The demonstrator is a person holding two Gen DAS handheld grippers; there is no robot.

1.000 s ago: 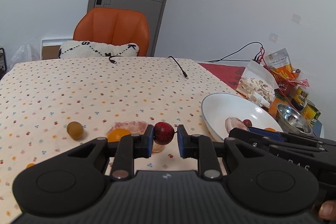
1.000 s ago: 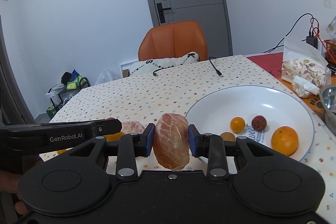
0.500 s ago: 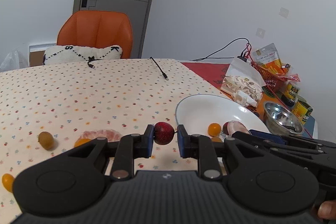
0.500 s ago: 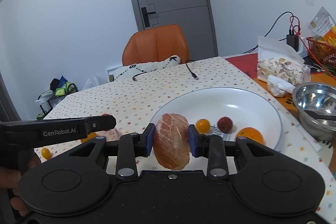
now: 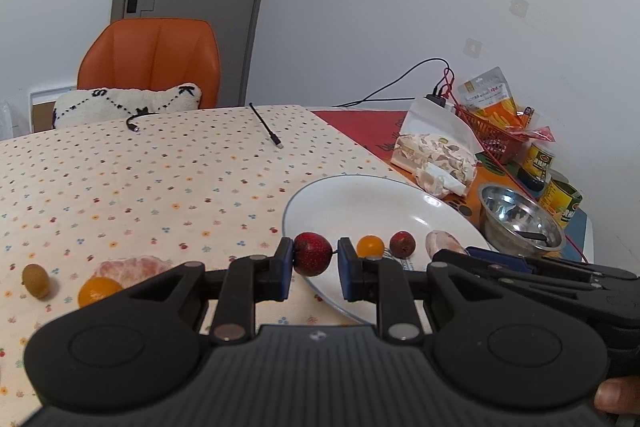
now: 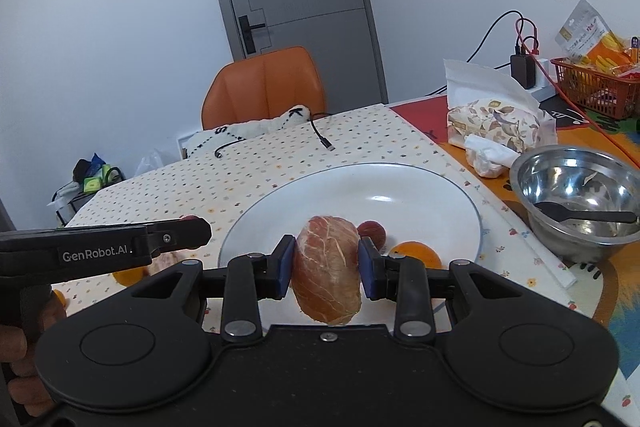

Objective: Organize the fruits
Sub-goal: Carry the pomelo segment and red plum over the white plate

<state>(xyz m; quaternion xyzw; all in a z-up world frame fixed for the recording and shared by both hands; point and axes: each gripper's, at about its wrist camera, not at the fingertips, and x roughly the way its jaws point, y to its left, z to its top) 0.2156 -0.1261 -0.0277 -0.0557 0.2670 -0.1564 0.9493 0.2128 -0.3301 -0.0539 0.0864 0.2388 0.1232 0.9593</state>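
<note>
plate ahead of both loaded grippers

wide white ceramic plate [image 6: 432,187] lies straight ahead and below. right gripper [image 6: 325,265] is clamped on a peeled pink pomelo segment [image 6: 328,273], long axis upright, already hanging over the near rim, so it looks nearer. left gripper [image 5: 312,261] pinches a small dark-red round fruit [image 5: 312,253] at the plate's left edge.

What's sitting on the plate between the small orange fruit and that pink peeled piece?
A small dark-red fruit, seen in the left wrist view.
</note>
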